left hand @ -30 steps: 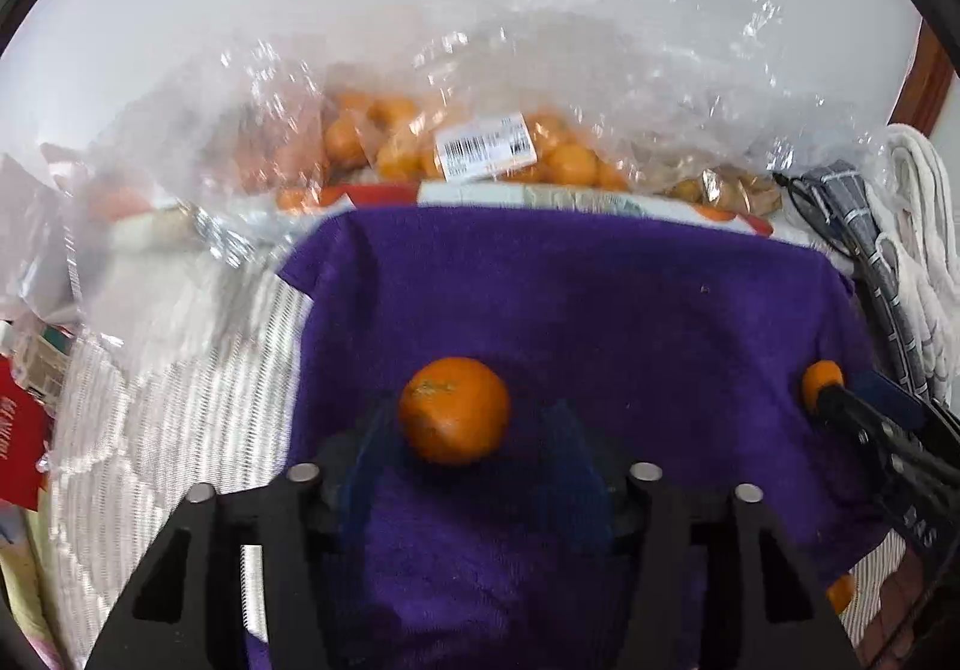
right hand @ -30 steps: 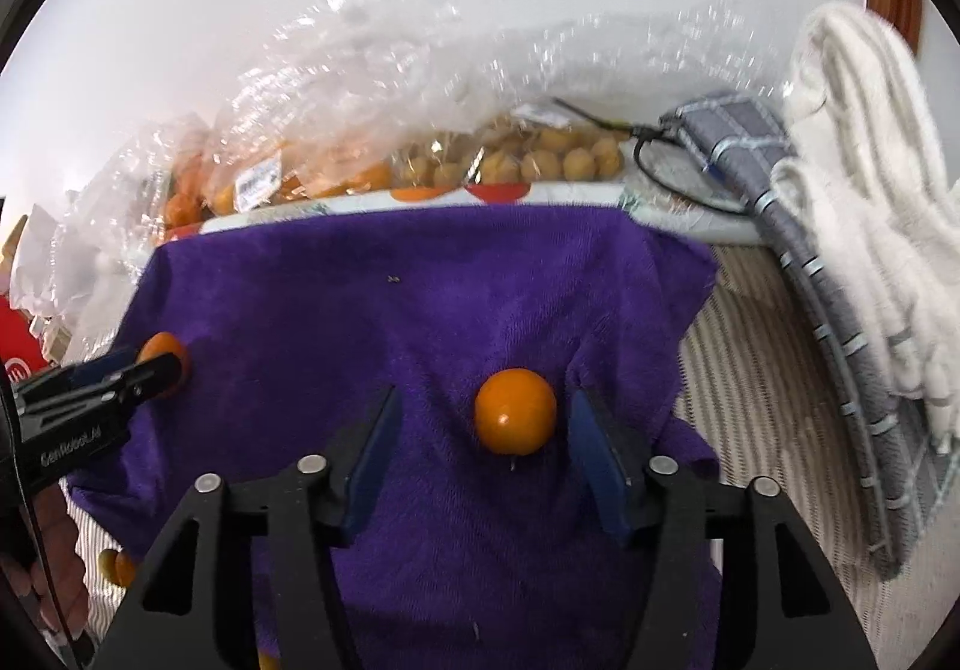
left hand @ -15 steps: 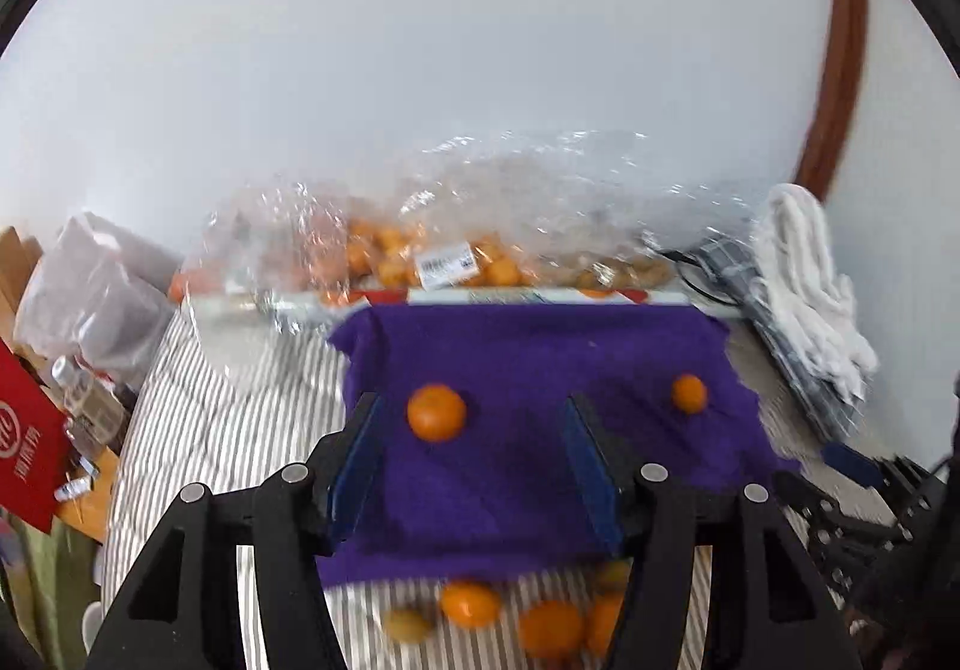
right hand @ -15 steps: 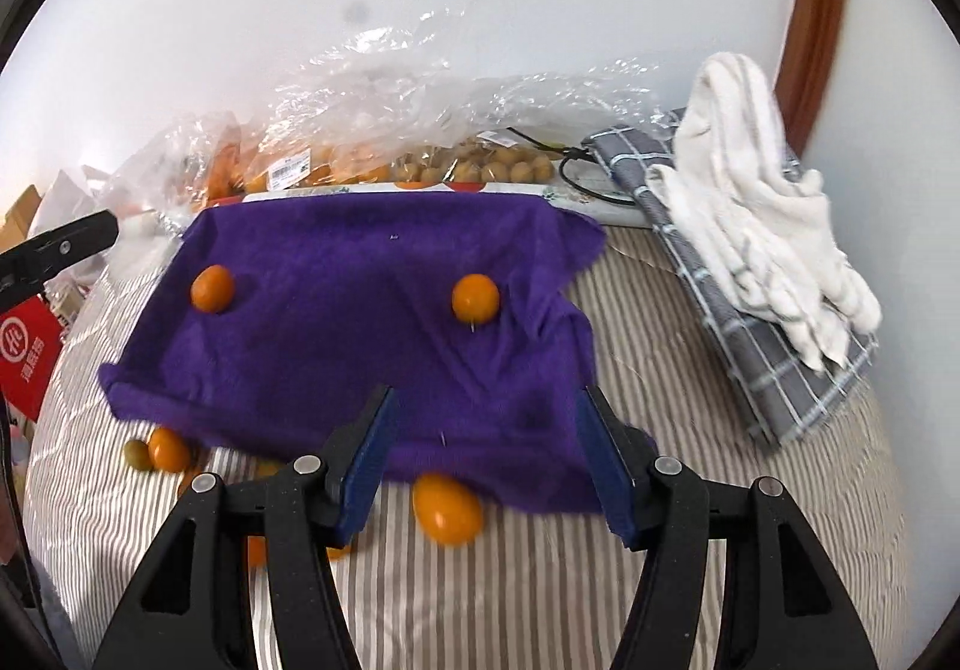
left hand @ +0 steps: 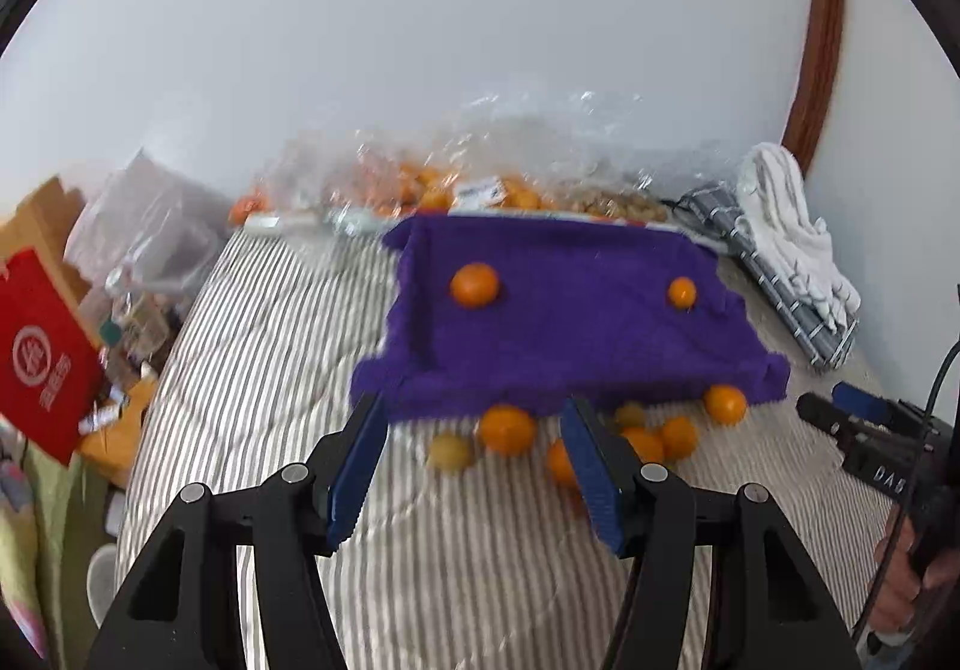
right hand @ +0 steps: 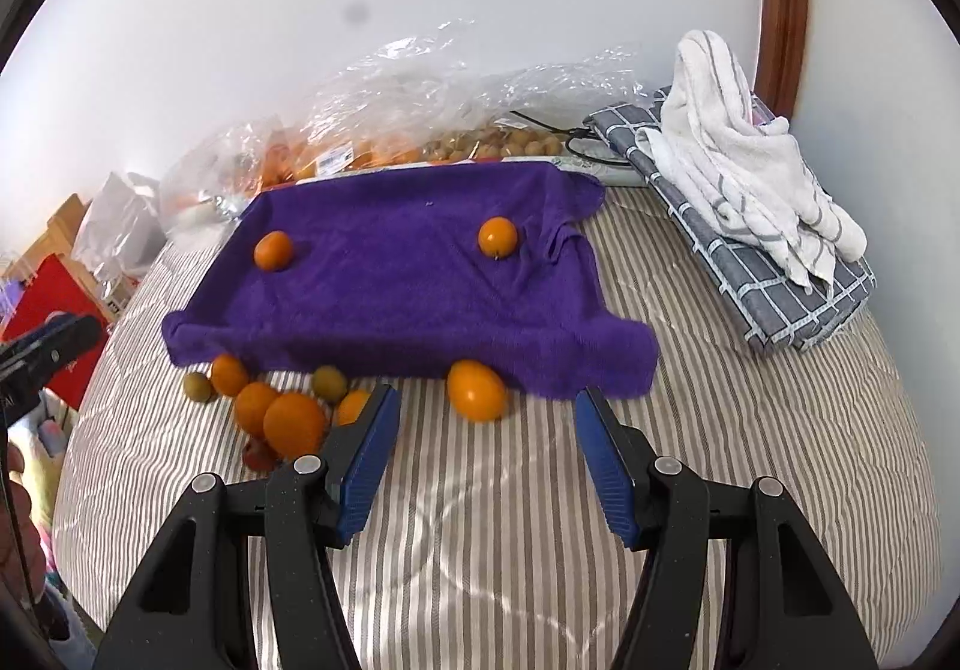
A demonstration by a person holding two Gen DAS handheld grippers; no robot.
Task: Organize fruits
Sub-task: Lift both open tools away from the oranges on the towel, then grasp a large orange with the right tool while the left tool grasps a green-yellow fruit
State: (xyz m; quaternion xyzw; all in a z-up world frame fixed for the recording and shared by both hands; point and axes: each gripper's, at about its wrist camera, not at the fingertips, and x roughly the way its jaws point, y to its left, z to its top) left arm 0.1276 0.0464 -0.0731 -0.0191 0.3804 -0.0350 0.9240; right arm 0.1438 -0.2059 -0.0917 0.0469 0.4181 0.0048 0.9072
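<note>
A purple towel (left hand: 570, 310) (right hand: 408, 286) lies on the striped bed. Two oranges rest on it: one on the left (left hand: 474, 284) (right hand: 273, 250) and one on the right (left hand: 682, 291) (right hand: 497, 236). Several loose oranges (left hand: 507, 429) (right hand: 293, 424) and a few greenish fruits (left hand: 450, 452) (right hand: 329, 383) lie on the bed along the towel's near edge. A larger orange (right hand: 477, 390) sits apart to the right. My left gripper (left hand: 474, 466) is open and empty above the bed, short of the fruits. My right gripper (right hand: 486, 460) is open and empty, just short of the larger orange.
Clear plastic bags of oranges (left hand: 420, 190) (right hand: 336, 153) and small brown fruits (right hand: 498, 144) stand against the wall. A grey checked cloth (right hand: 762, 280) with a white towel (right hand: 738, 141) lies on the right. A red box (left hand: 42, 358) and clutter sit on the left.
Both grippers have pulled back and up from the towel, each leaving one orange on it. The loose fruits at the towel's near edge have come into view.
</note>
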